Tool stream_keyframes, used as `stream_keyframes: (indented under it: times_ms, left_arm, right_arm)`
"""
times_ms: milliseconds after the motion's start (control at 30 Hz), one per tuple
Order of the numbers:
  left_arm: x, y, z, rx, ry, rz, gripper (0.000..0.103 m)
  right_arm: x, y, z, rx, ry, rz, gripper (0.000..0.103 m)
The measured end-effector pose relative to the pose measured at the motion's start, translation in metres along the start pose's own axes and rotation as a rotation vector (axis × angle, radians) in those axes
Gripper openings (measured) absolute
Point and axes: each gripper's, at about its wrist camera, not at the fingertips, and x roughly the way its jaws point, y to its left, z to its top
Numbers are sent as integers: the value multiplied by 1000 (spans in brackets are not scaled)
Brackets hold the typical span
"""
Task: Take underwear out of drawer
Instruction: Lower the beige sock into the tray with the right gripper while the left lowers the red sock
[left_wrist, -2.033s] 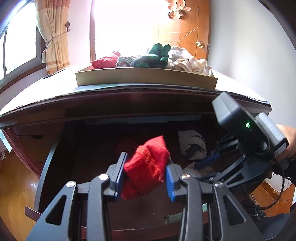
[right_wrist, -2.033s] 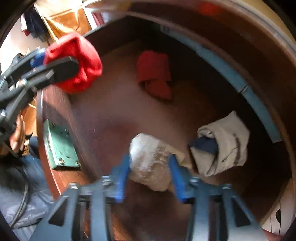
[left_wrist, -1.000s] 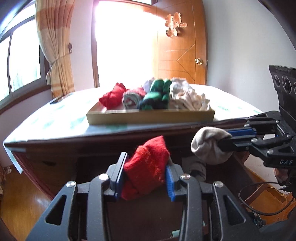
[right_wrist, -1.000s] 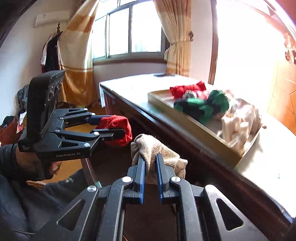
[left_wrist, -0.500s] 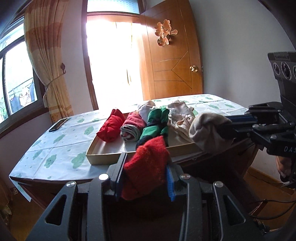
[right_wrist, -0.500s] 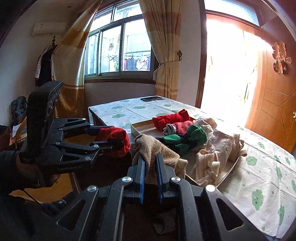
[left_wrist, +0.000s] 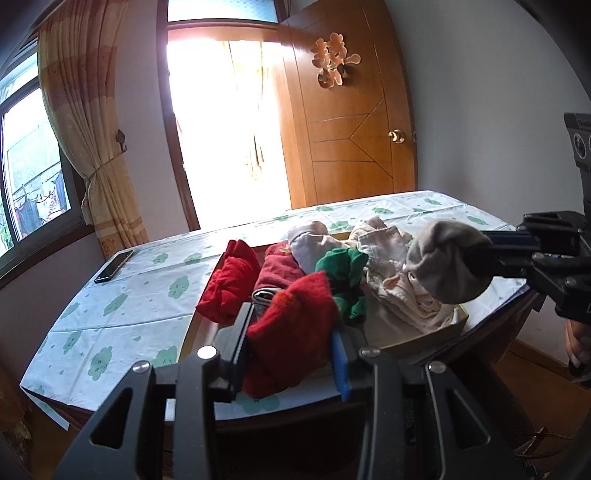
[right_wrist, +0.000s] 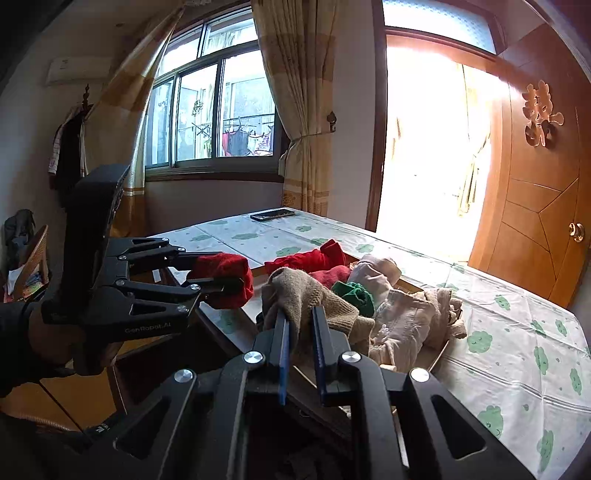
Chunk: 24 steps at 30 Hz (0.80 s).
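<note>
My left gripper (left_wrist: 291, 328) is shut on a red rolled garment (left_wrist: 295, 328), held above the table's near edge; the same garment (right_wrist: 225, 277) shows in the right wrist view. A beige knitted roll (right_wrist: 310, 299) is clamped in my right gripper (right_wrist: 301, 325), and it appears as a grey-beige ball (left_wrist: 448, 262) on the right of the left wrist view. Both hover just in front of a shallow tan tray (left_wrist: 458, 323) on the table. The tray holds several rolled garments: red (left_wrist: 229, 284), green (left_wrist: 345, 269) and cream (left_wrist: 391, 273). The drawer is out of sight below.
The table carries a white cloth with green cloud prints (left_wrist: 122, 314). A black phone (left_wrist: 113, 266) lies at its far left corner. Behind are a curtain (left_wrist: 88, 147), a bright doorway and a wooden door (left_wrist: 351, 140). A hand (right_wrist: 55, 332) grips the left tool.
Both grippers have risen with their garments from the open drawer to above the tabletop and moved toward the tray. The drawer has dropped out of view.
</note>
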Motion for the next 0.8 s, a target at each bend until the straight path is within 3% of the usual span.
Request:
stream_keyframes:
  times_ms: [400,800]
  left_arm:
    - [53,18,29,-33,45,31,37]
    - [84,13,44,3,71,77,37]
  right_arm:
    - [21,-32,29,30,-25,-69,12]
    - [46,-50,37,60,-21,-127,12]
